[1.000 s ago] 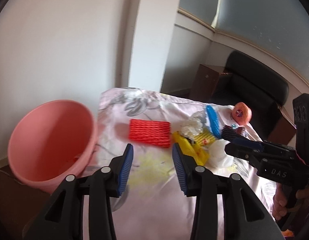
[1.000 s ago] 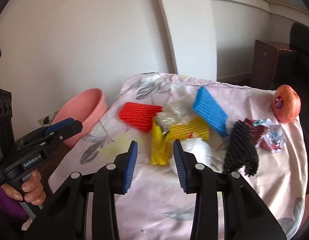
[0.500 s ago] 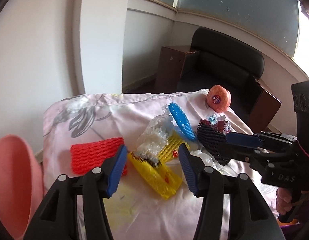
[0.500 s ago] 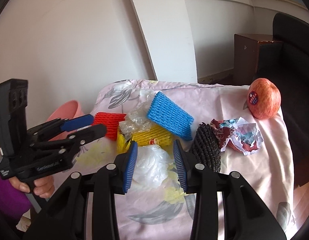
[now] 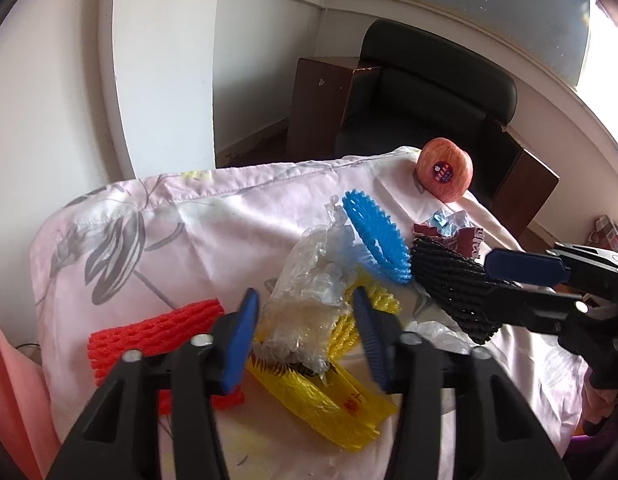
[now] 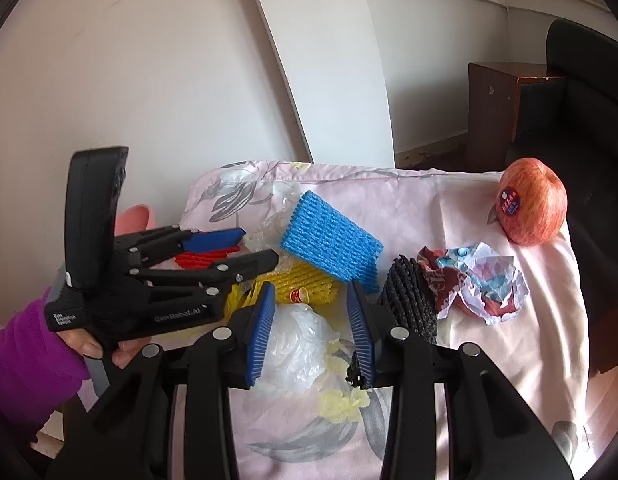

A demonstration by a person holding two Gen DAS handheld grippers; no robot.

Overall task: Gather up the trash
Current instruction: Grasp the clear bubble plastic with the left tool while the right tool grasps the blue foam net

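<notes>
Left tool (image 5: pixel 305 328) closing, clear wrapper (image 5: pixel 309 300) between pads

A black armchair (image 5: pixel 437 92) and a brown wooden cabinet (image 5: pixel 317 108) stand behind the floral-clothed table (image 5: pixel 213 216).

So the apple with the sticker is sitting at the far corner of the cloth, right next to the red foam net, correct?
Not quite. The apple is at the far corner, but the crumpled wrapper lies next to it. The red foam net is across the cloth, on the pink bin's side, as the left wrist view shows.
</notes>
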